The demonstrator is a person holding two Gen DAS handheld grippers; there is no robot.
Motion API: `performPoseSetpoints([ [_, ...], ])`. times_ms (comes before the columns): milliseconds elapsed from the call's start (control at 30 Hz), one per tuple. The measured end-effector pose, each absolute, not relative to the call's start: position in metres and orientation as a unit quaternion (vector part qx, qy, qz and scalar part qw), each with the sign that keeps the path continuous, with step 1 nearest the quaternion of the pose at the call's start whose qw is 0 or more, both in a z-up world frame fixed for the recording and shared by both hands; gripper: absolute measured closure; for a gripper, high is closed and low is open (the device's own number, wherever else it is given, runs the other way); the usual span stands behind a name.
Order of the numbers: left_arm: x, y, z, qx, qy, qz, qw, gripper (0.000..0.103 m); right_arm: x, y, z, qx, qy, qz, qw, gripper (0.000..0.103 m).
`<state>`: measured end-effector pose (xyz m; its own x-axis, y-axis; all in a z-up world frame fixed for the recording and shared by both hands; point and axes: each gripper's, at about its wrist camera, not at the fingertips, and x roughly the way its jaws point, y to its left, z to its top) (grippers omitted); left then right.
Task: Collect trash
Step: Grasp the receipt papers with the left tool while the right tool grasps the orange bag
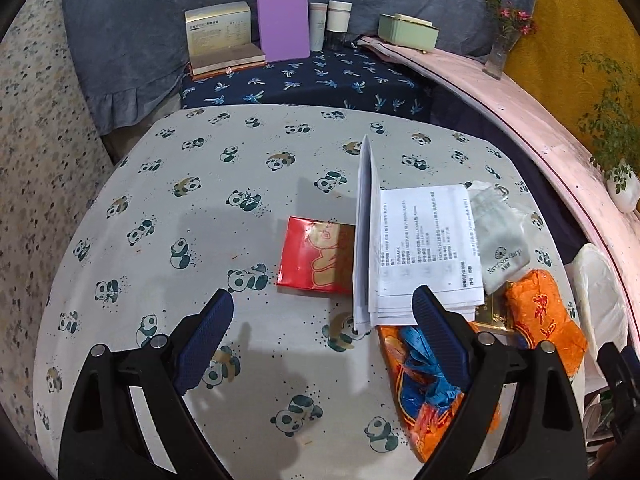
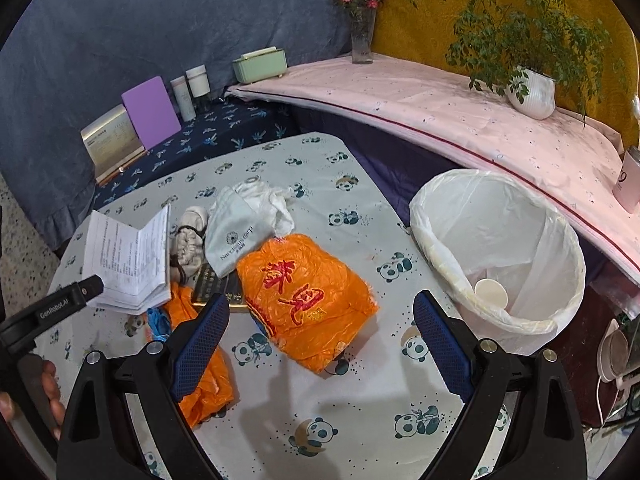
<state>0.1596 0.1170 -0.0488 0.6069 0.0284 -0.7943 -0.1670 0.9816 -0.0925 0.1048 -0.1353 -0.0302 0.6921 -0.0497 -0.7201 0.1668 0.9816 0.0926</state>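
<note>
Bin point(image 2: 496, 240) right view only, red packet point(image 1: 316, 258) left

Panda-print tablecloth point(image 1: 240, 152) covers the table; blue drape point(image 1: 140, 20) at 12 o'clock, yellow wall point(image 2: 420, 8) (patterned) at 2 o'clock.

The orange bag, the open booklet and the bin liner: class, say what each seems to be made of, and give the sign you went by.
Orange bag: thin plastic film, glossy, to judge by its fine crinkles and shine.
Open booklet: matte white paper, with printed text and thin stacked page edges.
Bin liner: thin, translucent white plastic, probably; it drapes in soft folds over the rim.
</note>
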Motion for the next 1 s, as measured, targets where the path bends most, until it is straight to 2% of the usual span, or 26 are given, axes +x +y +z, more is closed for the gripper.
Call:
performPoseSetpoints([
  [100, 0.165, 0.116, -0.051, -0.077, 0.440, 0.050, 0.893, 0.018, 0.109, -0.141, -0.040, 0.079, 0.396, -0.067, 0.912, 0.013],
  [267, 0.176, 0.108, -0.055, -0.072, 0.445, 0.036, 0.892, 0.034, 0.116, -0.156, -0.056, 0.088, 0.408, -0.082, 0.905, 0.013],
  [367, 0.180, 0.104, -0.058, -0.069, 0.450, 0.030, 0.890, 0.047, 0.119, -0.163, -0.066, 0.097, 0.418, -0.085, 0.899, 0.013],
  [433, 0.181, 0.101, -0.061, -0.067, 0.454, 0.024, 0.888, 0.063, 0.121, -0.166, -0.074, 0.103, 0.426, -0.086, 0.895, 0.013],
  [467, 0.181, 0.100, -0.061, -0.065, 0.454, 0.021, 0.888, 0.068, 0.121, -0.167, -0.077, 0.104, 0.428, -0.085, 0.894, 0.014],
  [500, 0.181, 0.098, -0.062, -0.063, 0.455, 0.018, 0.888, 0.079, 0.122, -0.167, -0.079, 0.106, 0.431, -0.085, 0.892, 0.015],
  [533, 0.181, 0.098, -0.062, -0.062, 0.456, 0.016, 0.888, 0.086, 0.123, -0.168, -0.082, 0.109, 0.435, -0.084, 0.890, 0.019],
  [700, 0.179, 0.093, -0.060, -0.057, 0.452, 0.010, 0.890, 0.098, 0.130, -0.164, -0.093, 0.122, 0.451, -0.063, 0.882, 0.039],
  [733, 0.178, 0.091, -0.059, -0.056, 0.450, 0.008, 0.891, 0.100, 0.131, -0.163, -0.096, 0.125, 0.454, -0.058, 0.880, 0.047],
  [800, 0.177, 0.089, -0.056, -0.051, 0.446, 0.005, 0.893, 0.102, 0.132, -0.161, -0.098, 0.130, 0.458, -0.050, 0.878, 0.071],
  [900, 0.174, 0.086, -0.050, -0.050, 0.440, 0.000, 0.897, 0.102, 0.131, -0.158, -0.093, 0.134, 0.452, -0.042, 0.881, 0.086],
  [1000, 0.170, 0.083, -0.040, -0.051, 0.430, -0.006, 0.901, 0.102, 0.127, -0.160, -0.080, 0.138, 0.439, -0.038, 0.887, 0.093],
])
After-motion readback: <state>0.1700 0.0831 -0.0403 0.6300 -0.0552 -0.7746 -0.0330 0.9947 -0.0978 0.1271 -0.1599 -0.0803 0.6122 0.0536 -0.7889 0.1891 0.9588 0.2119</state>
